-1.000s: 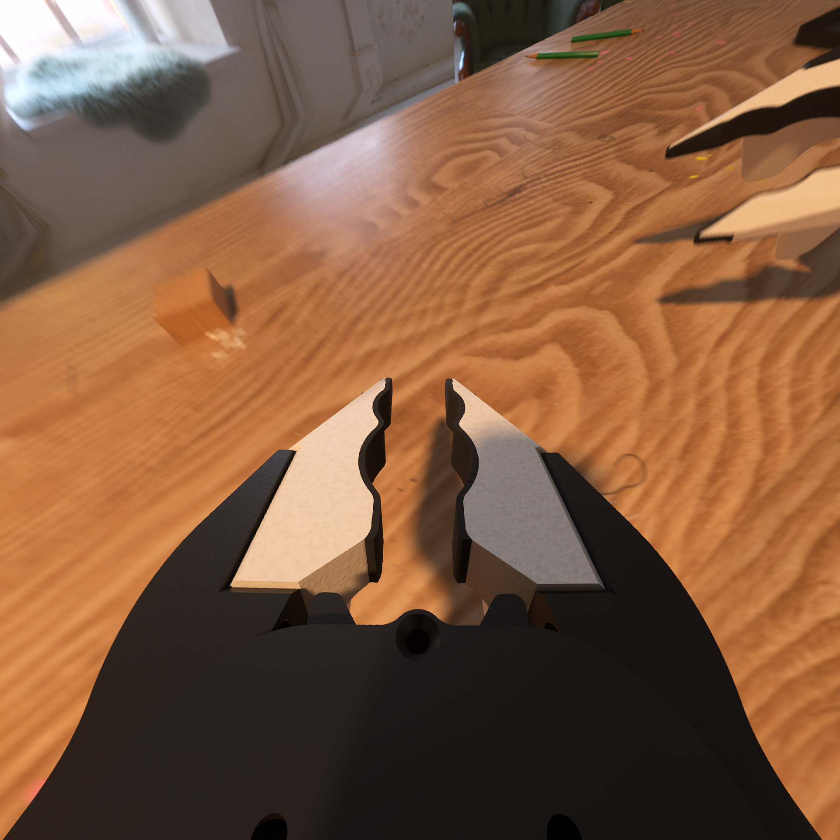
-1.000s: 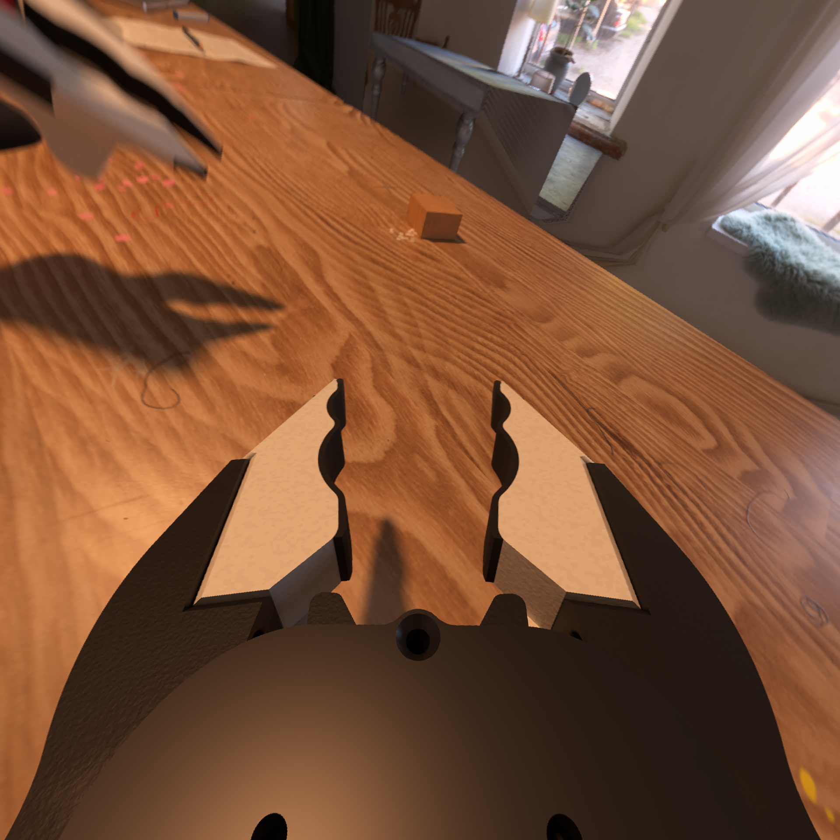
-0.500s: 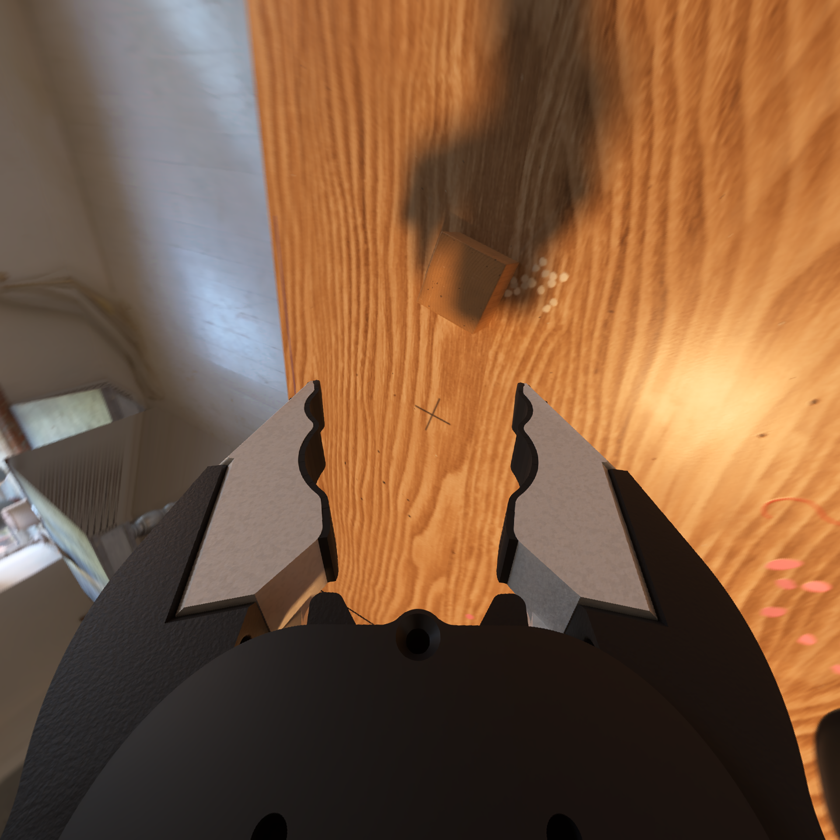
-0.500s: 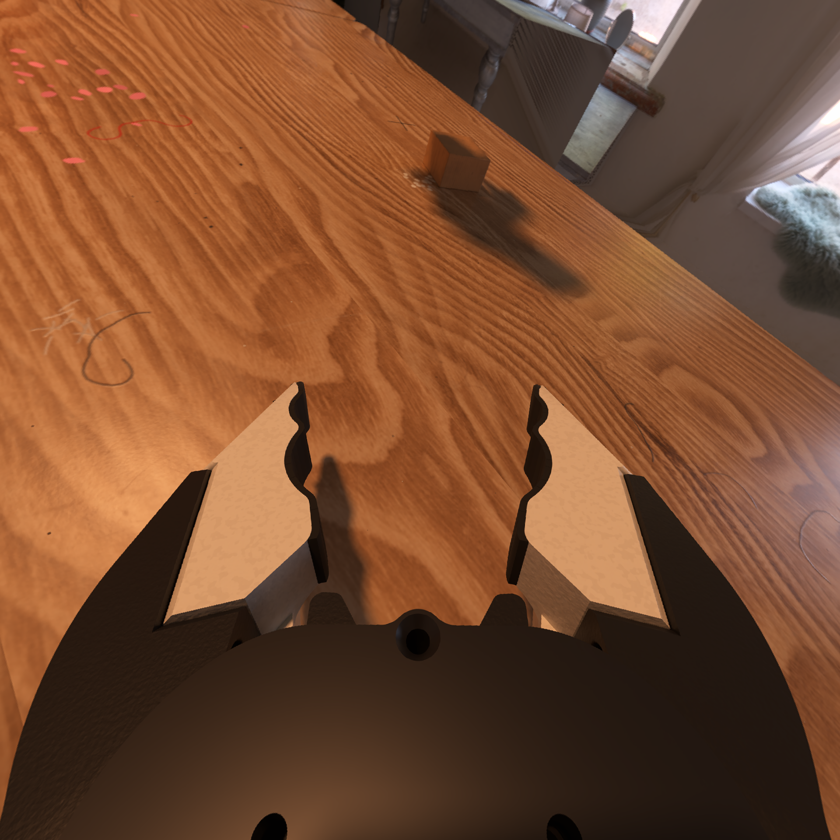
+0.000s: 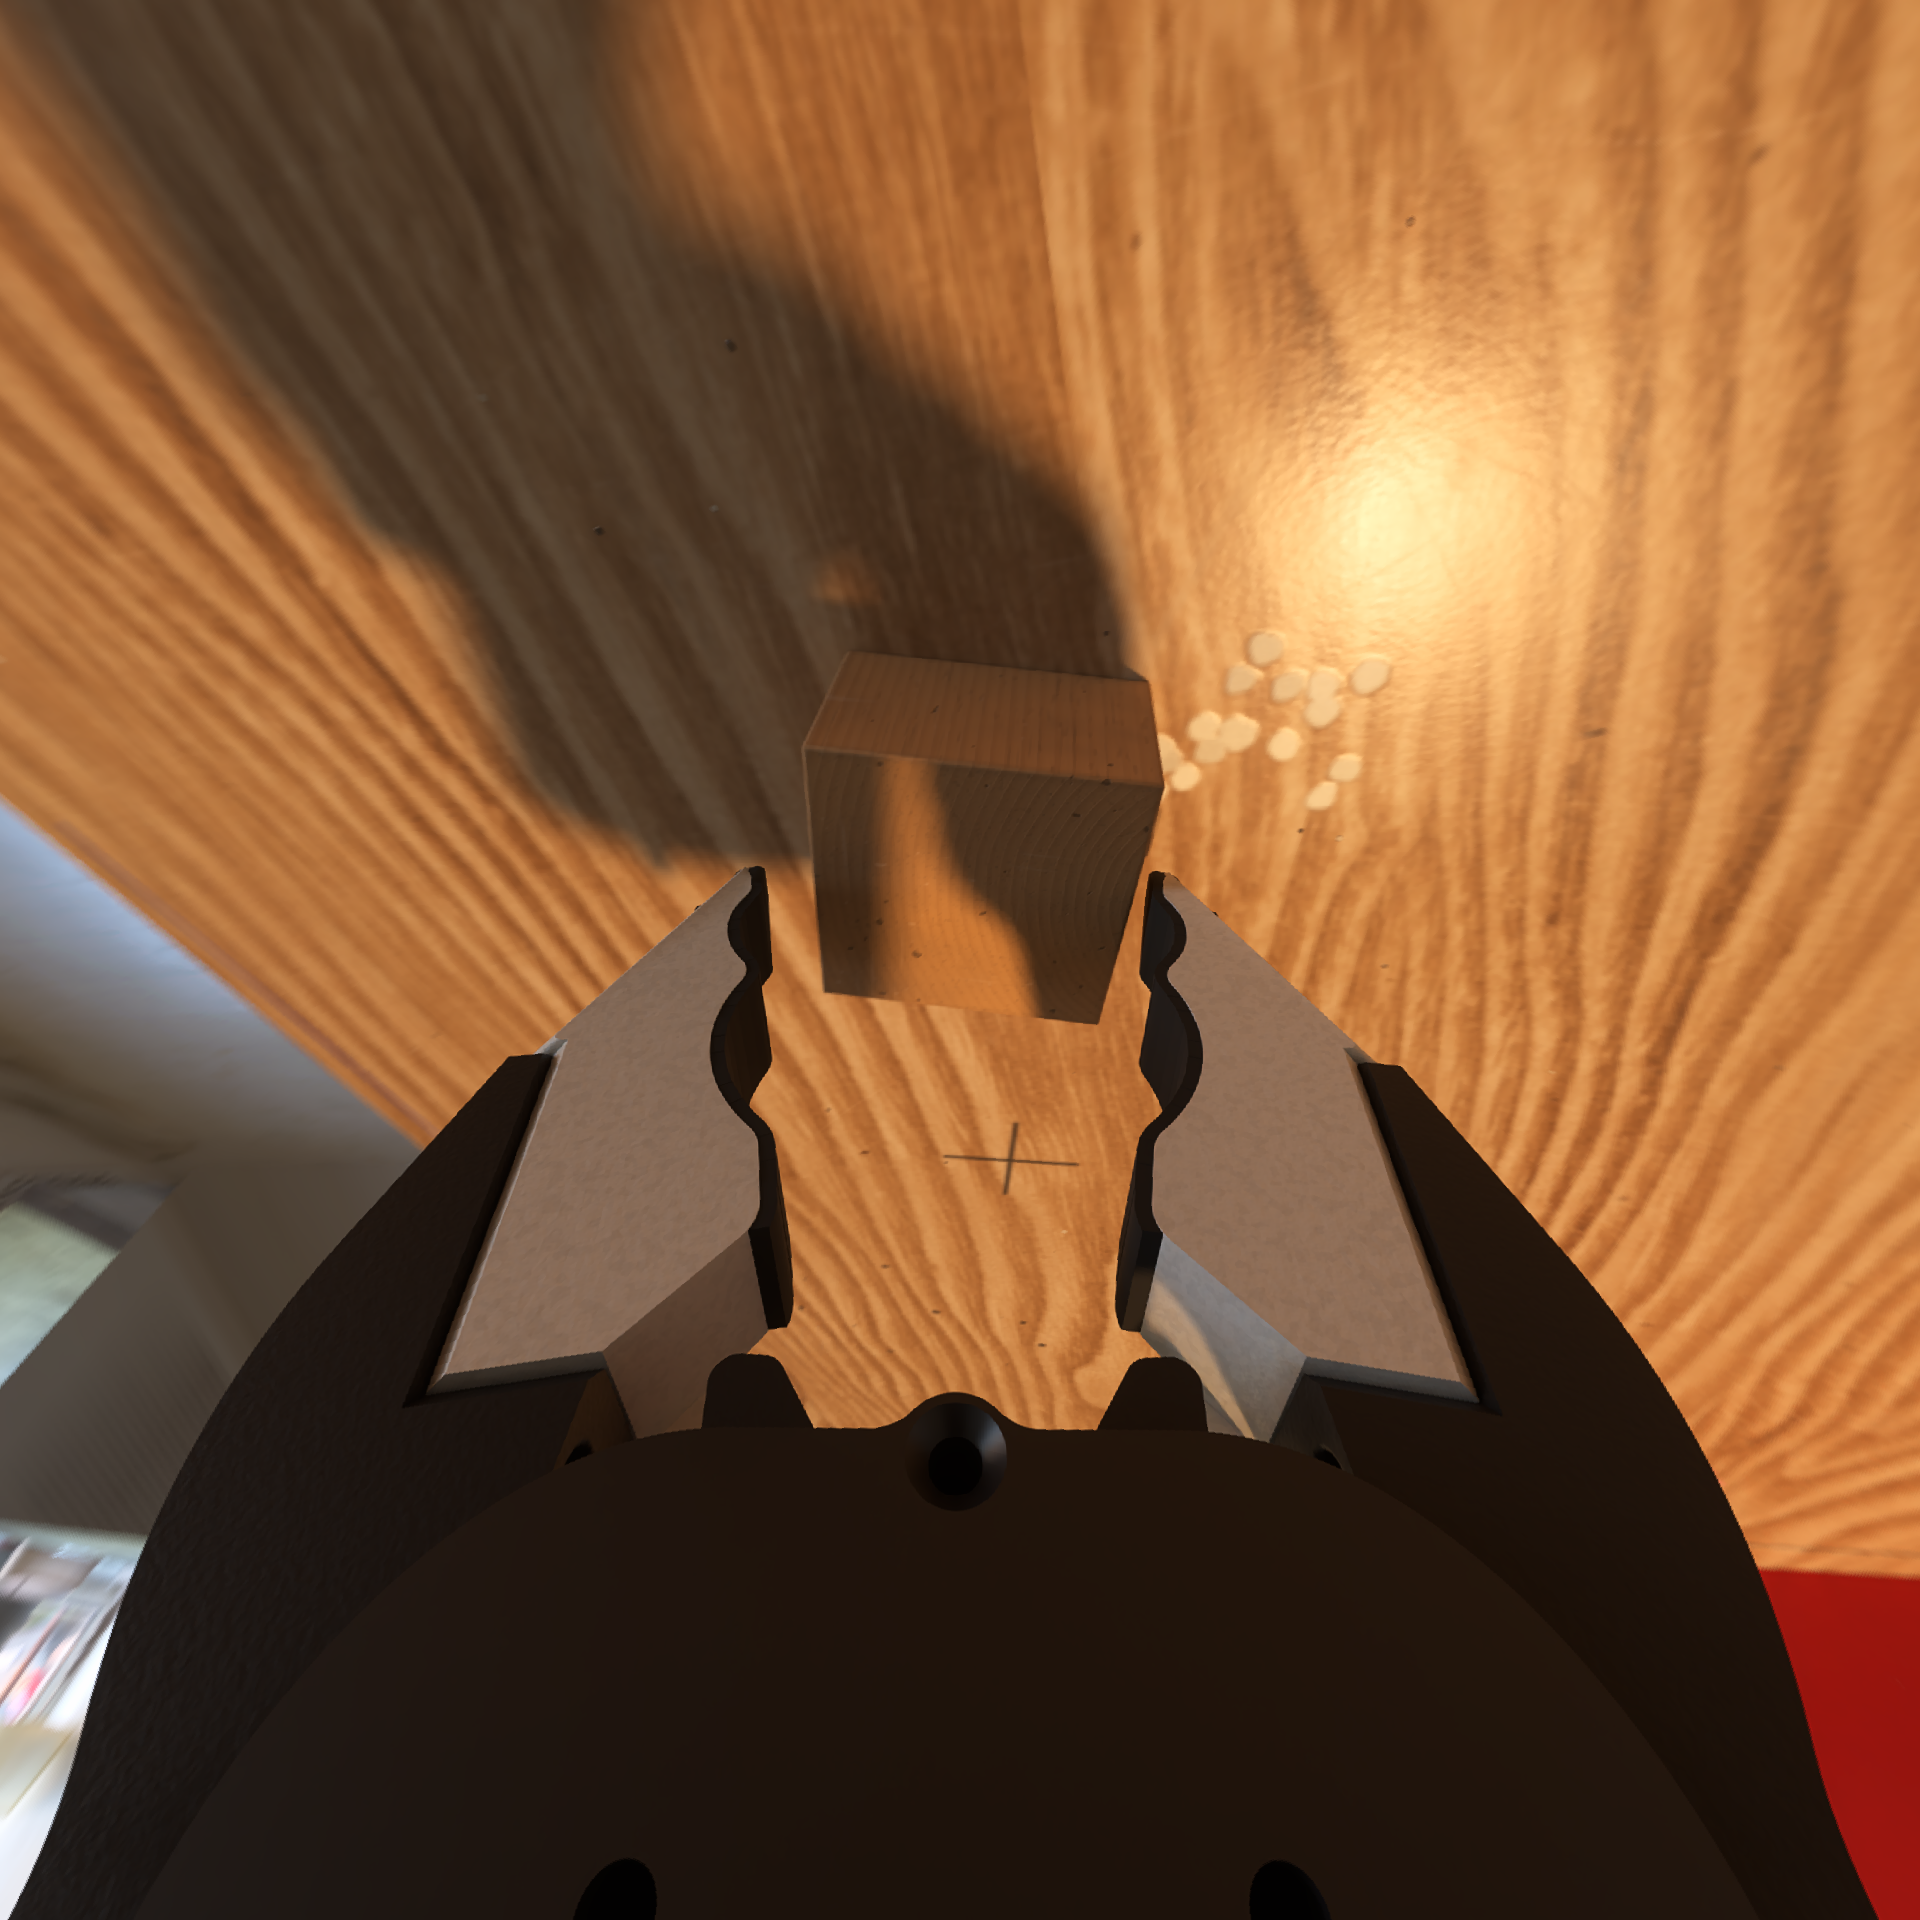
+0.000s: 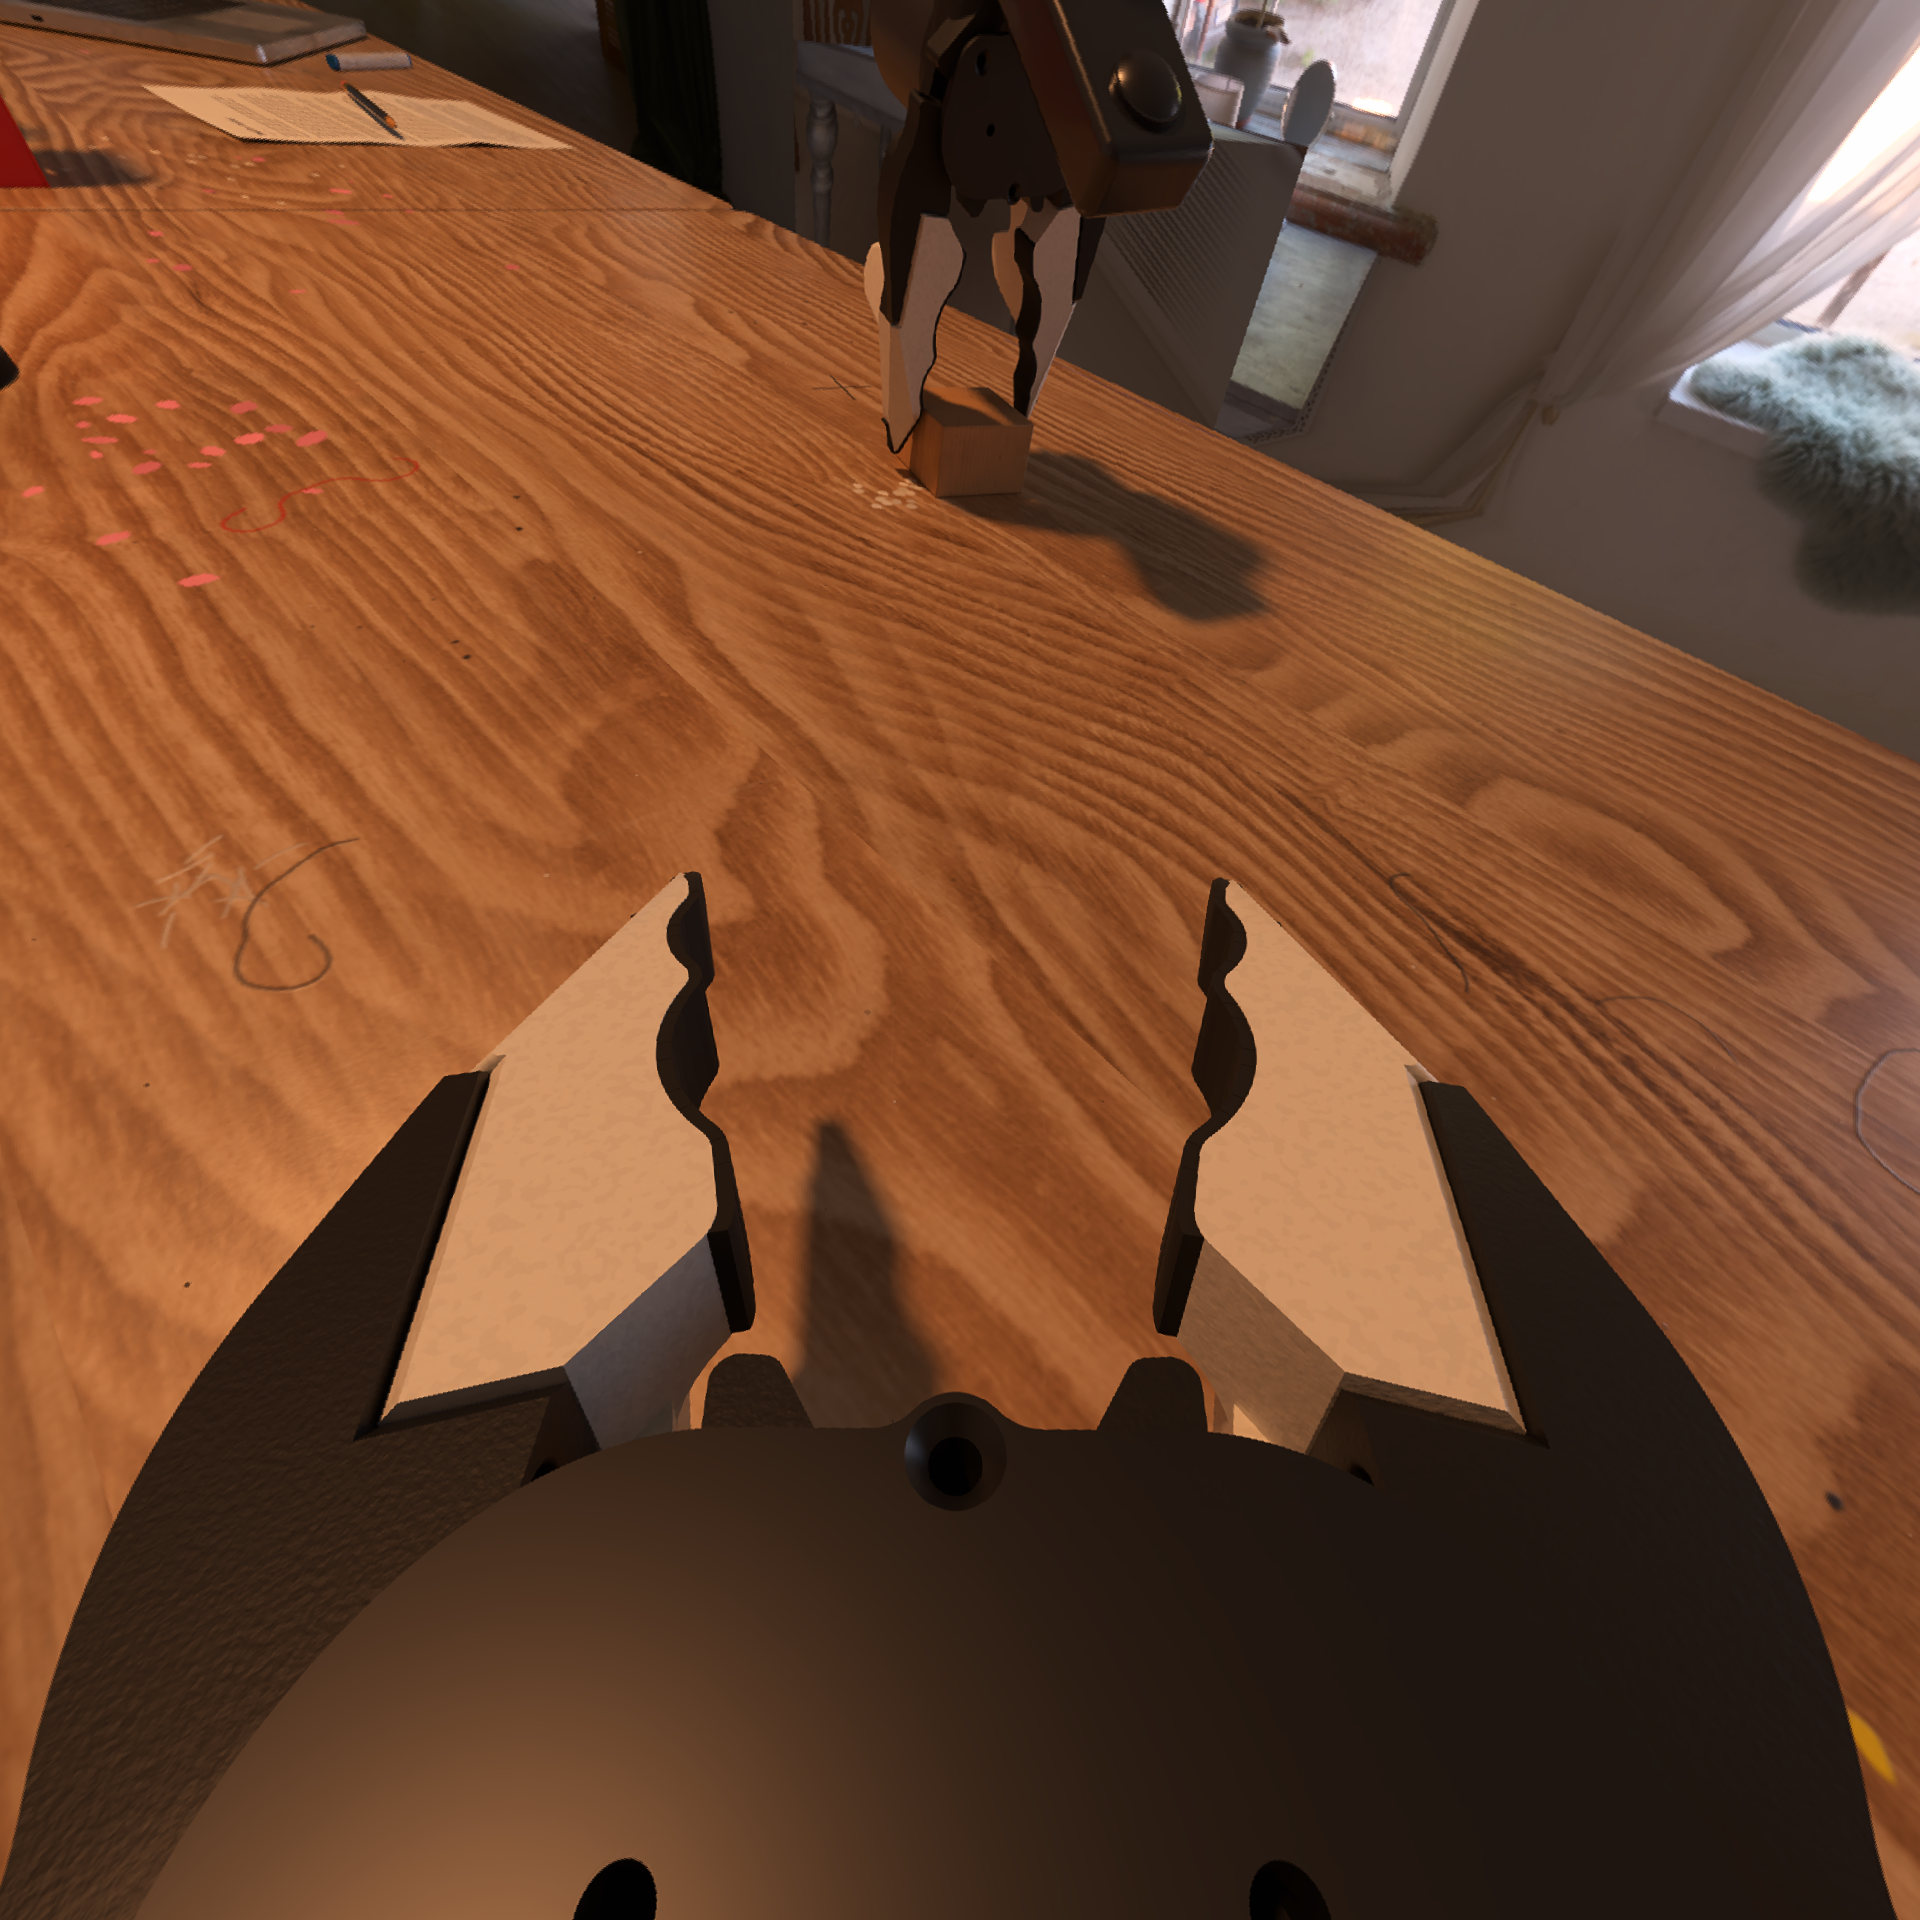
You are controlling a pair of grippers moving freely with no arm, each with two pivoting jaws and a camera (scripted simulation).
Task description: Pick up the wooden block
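The wooden block [image 5: 982, 842] is a small light-brown cube on the wooden table [image 5: 1558, 987], near its edge. My left gripper [image 5: 951, 894] points down over it, jaws open, with one fingertip on each side of the block and not touching it. In the right wrist view the block [image 6: 971, 447] stands far ahead with the left gripper [image 6: 961, 400] coming down around it. My right gripper [image 6: 956, 894] is open and empty, low over the table and well short of the block.
Small white crumbs [image 5: 1273, 717] lie beside the block. The table edge [image 5: 239, 987] runs close on the left, with floor beyond. A red object [image 5: 1844, 1745] shows at the lower right. Papers and a pen [image 6: 353, 109] lie at the far end.
My left gripper has swung over the block, opened and come down until its fingertips flank it. My right gripper has opened wider and has stayed far from the block.
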